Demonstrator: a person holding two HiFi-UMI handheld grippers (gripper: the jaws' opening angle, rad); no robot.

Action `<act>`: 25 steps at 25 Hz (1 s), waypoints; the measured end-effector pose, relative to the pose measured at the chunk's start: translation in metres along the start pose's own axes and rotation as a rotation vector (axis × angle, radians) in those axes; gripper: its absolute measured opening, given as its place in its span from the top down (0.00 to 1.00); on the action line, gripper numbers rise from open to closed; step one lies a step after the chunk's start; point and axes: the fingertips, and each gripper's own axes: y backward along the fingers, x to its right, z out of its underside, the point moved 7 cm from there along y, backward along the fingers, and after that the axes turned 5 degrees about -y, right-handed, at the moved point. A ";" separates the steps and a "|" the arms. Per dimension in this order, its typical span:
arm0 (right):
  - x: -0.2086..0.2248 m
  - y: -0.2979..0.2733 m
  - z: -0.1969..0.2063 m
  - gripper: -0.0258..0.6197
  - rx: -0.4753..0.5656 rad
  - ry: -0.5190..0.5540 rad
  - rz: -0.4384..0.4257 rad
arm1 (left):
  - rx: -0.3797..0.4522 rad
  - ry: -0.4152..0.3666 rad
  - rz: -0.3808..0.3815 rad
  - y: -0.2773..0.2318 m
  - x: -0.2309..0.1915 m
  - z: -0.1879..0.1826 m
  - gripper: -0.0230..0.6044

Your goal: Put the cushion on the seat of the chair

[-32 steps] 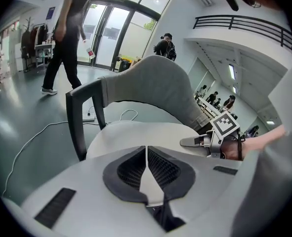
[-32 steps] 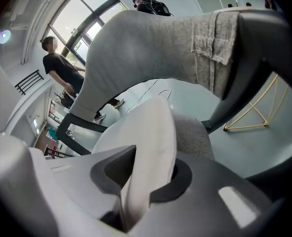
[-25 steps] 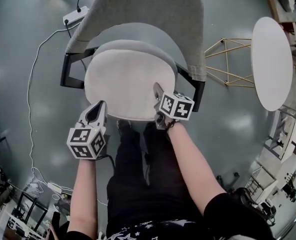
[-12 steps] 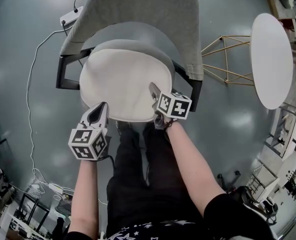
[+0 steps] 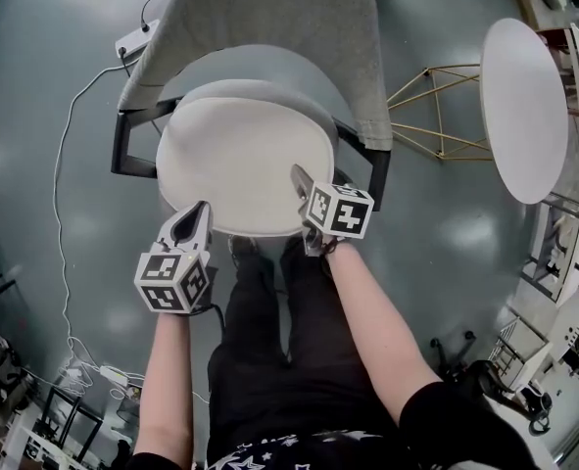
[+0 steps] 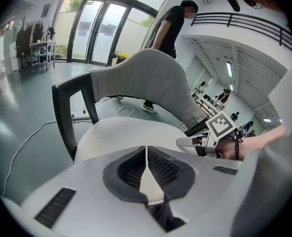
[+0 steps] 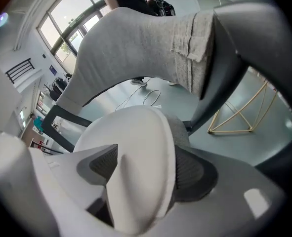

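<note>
1. On the grey floor [image 5: 34, 96] below the person stands the chair [image 5: 269, 18], with a grey back and a black frame.
2. The white cushion [image 5: 235, 160] lies flat on its seat.
3. A round white table [image 5: 522, 106] stands well apart at right.
4. Both grippers point steeply down at the cushion's near edge. The right gripper [image 5: 299, 176] has its jaws opening around the rim. The left gripper [image 5: 193, 213] is closed and empty, just beside the rim.
5. A power strip [image 5: 137, 39] lies behind the chair.

cushion [image 5: 240, 160]: off-white, rounded | lies on grey seat [image 5: 269, 89] | chair [image 5: 269, 18]: grey fabric back, black arms
</note>
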 end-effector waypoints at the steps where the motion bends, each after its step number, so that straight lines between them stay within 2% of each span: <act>1: 0.000 0.003 0.000 0.47 0.008 0.004 0.021 | 0.000 -0.002 0.002 0.001 0.000 0.000 0.93; 7: -0.008 0.030 -0.004 0.47 0.068 0.035 0.118 | 0.006 -0.031 0.028 0.006 0.002 -0.004 0.93; 13: -0.025 0.059 0.003 0.47 0.105 -0.003 0.113 | 0.027 -0.063 0.066 0.025 0.007 -0.013 0.93; 17: -0.039 0.091 0.011 0.64 0.117 -0.049 0.060 | 0.042 -0.081 0.097 0.044 0.014 -0.020 0.93; 19: -0.053 0.108 0.015 0.72 0.116 -0.026 0.028 | 0.053 -0.083 0.111 0.056 0.015 -0.023 0.93; 20: -0.060 0.116 0.019 0.80 0.106 -0.007 0.007 | 0.060 -0.085 0.119 0.062 0.015 -0.024 0.93; 22: -0.075 0.131 0.024 0.91 0.083 0.035 -0.031 | 0.073 -0.087 0.133 0.075 0.014 -0.025 0.93; 23: -0.083 0.139 0.025 0.94 0.076 0.054 -0.046 | 0.076 -0.087 0.140 0.081 0.014 -0.025 0.93; 25: -0.099 0.154 0.027 0.96 0.072 0.091 -0.079 | 0.079 -0.084 0.148 0.092 0.011 -0.025 0.93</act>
